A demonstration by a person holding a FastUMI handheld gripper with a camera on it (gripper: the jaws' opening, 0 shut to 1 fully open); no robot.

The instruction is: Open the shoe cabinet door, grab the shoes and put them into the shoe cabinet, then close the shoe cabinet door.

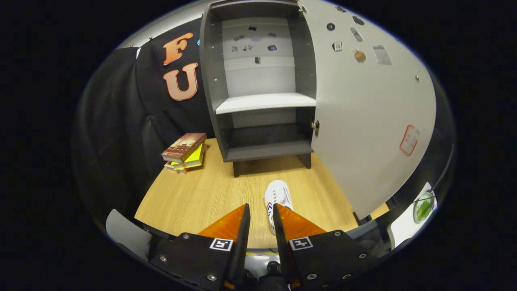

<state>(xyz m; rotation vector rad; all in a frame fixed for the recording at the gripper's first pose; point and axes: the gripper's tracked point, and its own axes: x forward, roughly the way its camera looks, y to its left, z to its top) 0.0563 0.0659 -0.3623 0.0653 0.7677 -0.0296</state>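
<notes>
Cabinet door stands swung wide open at 2 o'clock of the gripper; the shoe cabinet sits at 12 o'clock on the wooden table, its white shelf and dark lower shelf both bare.

The shoe, a white sneaker with red and blue side marks, lies on the table at 12 to 1 o'clock just ahead of the fingertips, toe toward the cabinet. Its heel end runs back into the gap and behind the right finger.

Gripper: fingers stand a narrow gap apart. Whether they press on the shoe cannot be told; no firm hold shows.

Handling judgement: a light shoe with a soft, yielding upper and a stiffer sole. The upper would likely crush and slip under a pinch. The best hold looks like the collar or heel rim, one finger inside the opening and one outside, or across the sole edges.

A stack of books lies at 10 o'clock, well apart.
</notes>
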